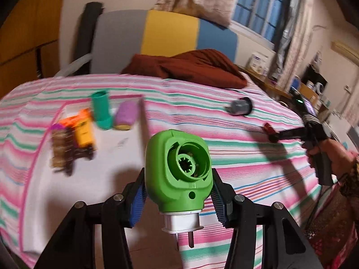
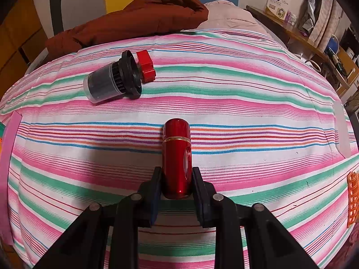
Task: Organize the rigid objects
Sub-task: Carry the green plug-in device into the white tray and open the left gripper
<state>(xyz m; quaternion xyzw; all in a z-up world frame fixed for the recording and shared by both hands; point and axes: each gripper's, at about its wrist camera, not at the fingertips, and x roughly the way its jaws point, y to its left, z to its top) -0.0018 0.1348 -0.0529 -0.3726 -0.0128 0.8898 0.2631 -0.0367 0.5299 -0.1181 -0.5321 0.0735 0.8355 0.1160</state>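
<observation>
Left wrist view: the left tongs [image 1: 178, 192] grip a green plastic plug-in device [image 1: 178, 168] above the striped bed [image 1: 224, 121]; a white tray [image 1: 107, 157] lies left of it, open sheet to its right.

Right wrist view: the right tongs [image 2: 176, 179] clamp a glossy red metal cylinder [image 2: 177, 157]; beyond it bare bed stretches to a black-capped clear jar [image 2: 112, 80] and red cap [image 2: 145, 66].

- The striped sheet [image 2: 224, 103] is the landmark: its broad middle lies bare, an open lane.
- At its far left, a black filter canister [image 2: 112, 83] lies on its side, a red cap [image 2: 145, 66] touching it.
- Along its far edge, a brown quilt [image 2: 134, 20] is heaped.
- On its left part, a teal tube [image 1: 101, 112], purple piece [image 1: 126, 115] and orange pack [image 1: 84, 130] crowd together.
</observation>
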